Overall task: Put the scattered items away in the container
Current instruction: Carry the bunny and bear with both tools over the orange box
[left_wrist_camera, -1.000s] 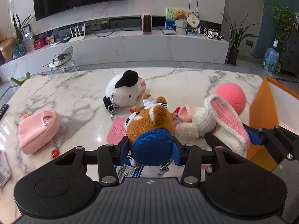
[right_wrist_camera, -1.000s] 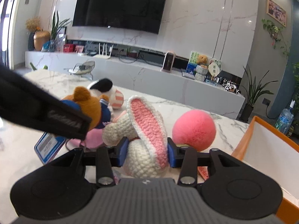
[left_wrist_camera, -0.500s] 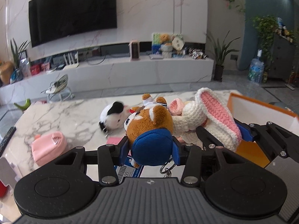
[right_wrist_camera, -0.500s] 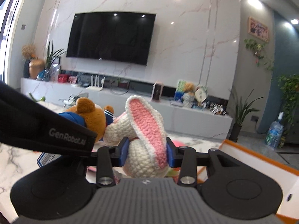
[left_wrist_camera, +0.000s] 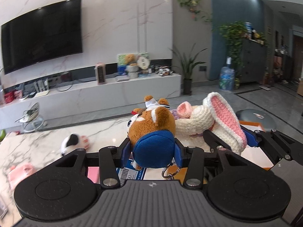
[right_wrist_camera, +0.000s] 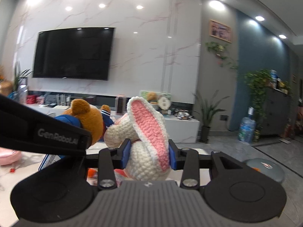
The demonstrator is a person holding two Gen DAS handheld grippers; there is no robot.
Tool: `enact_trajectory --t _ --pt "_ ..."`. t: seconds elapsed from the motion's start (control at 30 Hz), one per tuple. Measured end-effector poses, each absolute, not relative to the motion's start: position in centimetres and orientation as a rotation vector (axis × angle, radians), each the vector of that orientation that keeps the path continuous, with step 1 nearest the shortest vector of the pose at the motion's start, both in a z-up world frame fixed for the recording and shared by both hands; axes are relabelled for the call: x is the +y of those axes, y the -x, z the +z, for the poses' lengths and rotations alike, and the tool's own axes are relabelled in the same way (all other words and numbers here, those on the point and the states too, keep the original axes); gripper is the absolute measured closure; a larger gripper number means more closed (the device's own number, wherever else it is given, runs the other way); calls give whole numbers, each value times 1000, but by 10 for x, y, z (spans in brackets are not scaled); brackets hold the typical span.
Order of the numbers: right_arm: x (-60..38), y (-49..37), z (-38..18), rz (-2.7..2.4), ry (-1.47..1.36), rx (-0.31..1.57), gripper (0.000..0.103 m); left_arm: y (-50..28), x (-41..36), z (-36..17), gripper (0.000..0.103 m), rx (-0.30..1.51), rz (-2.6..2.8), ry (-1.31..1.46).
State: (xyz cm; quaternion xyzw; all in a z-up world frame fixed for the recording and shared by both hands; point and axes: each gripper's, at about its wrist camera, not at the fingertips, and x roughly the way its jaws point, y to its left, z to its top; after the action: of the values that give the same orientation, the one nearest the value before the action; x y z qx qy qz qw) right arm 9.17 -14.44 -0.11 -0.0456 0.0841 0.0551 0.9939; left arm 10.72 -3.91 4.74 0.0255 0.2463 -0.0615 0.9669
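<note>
My left gripper [left_wrist_camera: 153, 151] is shut on a brown plush animal [left_wrist_camera: 153, 121], its pads pressing the toy's blue back. A barcode tag [left_wrist_camera: 130, 174] and a key ring hang under it. Just to the right, my right gripper [left_wrist_camera: 233, 140] is shut on a cream crocheted bunny [left_wrist_camera: 189, 124] with a long pink-lined ear. The right wrist view shows that gripper [right_wrist_camera: 149, 153] clamping the bunny [right_wrist_camera: 145, 130], with the brown plush [right_wrist_camera: 89, 119] to its left. Both toys hang above the table. The orange box [left_wrist_camera: 251, 123] with a white inside lies below and behind the bunny.
On the marble table [left_wrist_camera: 37, 147] lie a black-and-white plush [left_wrist_camera: 73, 141], a pink pouch [left_wrist_camera: 20, 172] and a pink card [left_wrist_camera: 93, 174]. A grey round stool [left_wrist_camera: 255, 115] stands beyond the box. A low TV bench runs along the far wall.
Both grippers have risen with their toys and swung right, toward the orange box. The table sits lower in both views and the pink ball has dropped out of sight.
</note>
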Motion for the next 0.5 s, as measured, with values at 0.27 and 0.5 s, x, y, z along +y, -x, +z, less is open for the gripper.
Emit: enact_trajectory --t 0.27,0.5 --pt "-194 -116 -4 -46 -16 221 60 -132 -84 41 51 501 -206 -112" --pt "-236 -148 -16 -94 -142 312 60 -162 -116 22 51 524 -276 -169"
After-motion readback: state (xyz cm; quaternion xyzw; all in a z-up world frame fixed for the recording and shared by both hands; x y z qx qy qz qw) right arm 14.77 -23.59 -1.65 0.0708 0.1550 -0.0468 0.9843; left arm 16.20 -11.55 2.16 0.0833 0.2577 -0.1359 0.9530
